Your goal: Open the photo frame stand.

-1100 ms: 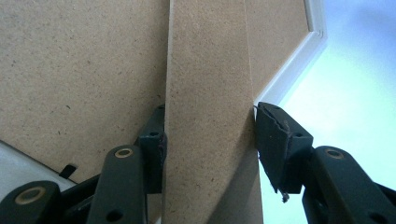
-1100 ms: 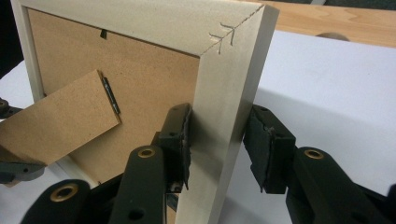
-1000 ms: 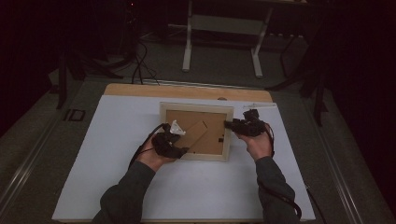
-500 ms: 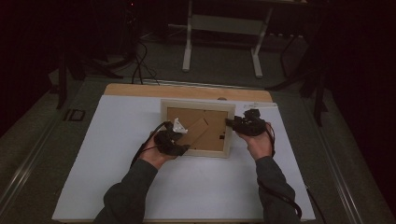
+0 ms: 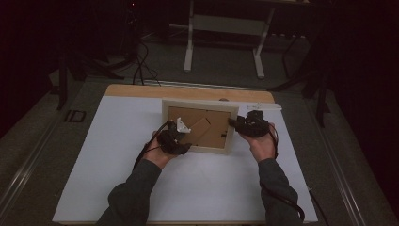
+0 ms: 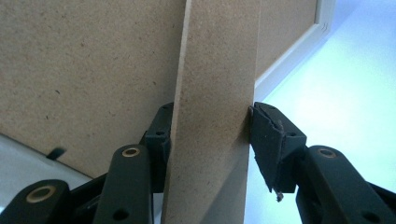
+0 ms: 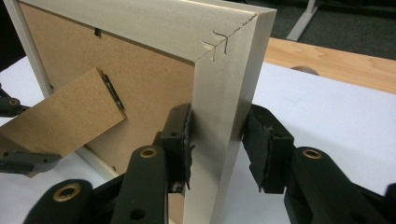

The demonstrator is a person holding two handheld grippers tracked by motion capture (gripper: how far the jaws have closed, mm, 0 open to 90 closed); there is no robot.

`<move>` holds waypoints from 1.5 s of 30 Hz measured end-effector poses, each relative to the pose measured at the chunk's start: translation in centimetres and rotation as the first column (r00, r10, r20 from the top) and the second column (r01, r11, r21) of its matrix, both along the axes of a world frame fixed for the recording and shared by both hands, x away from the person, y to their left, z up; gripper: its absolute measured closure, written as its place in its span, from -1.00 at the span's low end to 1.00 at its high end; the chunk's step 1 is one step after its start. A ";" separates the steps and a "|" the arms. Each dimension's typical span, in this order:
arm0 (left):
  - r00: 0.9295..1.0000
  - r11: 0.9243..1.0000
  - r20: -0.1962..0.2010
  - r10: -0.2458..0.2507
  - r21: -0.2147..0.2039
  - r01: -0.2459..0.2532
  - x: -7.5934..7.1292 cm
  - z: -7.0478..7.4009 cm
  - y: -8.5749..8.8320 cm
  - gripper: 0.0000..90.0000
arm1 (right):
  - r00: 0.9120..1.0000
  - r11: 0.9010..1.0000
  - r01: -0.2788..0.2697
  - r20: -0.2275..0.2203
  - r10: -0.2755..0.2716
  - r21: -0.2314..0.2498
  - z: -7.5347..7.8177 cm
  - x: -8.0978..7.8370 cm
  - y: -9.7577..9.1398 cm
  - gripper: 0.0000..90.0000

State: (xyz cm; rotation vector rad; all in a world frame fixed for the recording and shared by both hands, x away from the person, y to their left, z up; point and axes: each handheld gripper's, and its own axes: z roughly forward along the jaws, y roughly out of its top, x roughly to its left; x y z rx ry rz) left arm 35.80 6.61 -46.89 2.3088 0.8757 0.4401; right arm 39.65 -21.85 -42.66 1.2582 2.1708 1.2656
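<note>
A white mat [image 5: 197,188] covers the wooden table [image 5: 141,90].

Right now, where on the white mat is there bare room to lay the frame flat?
The near half of the white mat, between the two forearms and the front edge, is bare, as is its left part beside the left gripper. It is crowded at the picture frame, where the right gripper holds its side.

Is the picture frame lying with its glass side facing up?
No: the picture frame lies back side up, showing its brown backing board and the fold-out stand flap in the high view.
</note>
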 end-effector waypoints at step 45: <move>0.996 0.996 0.043 -0.083 -0.017 0.084 -4.3 -1.0 -1.2 0.41 | 0.990 0.998 -0.032 0.134 0.040 -0.058 -0.2 -5.4 0.3 0.35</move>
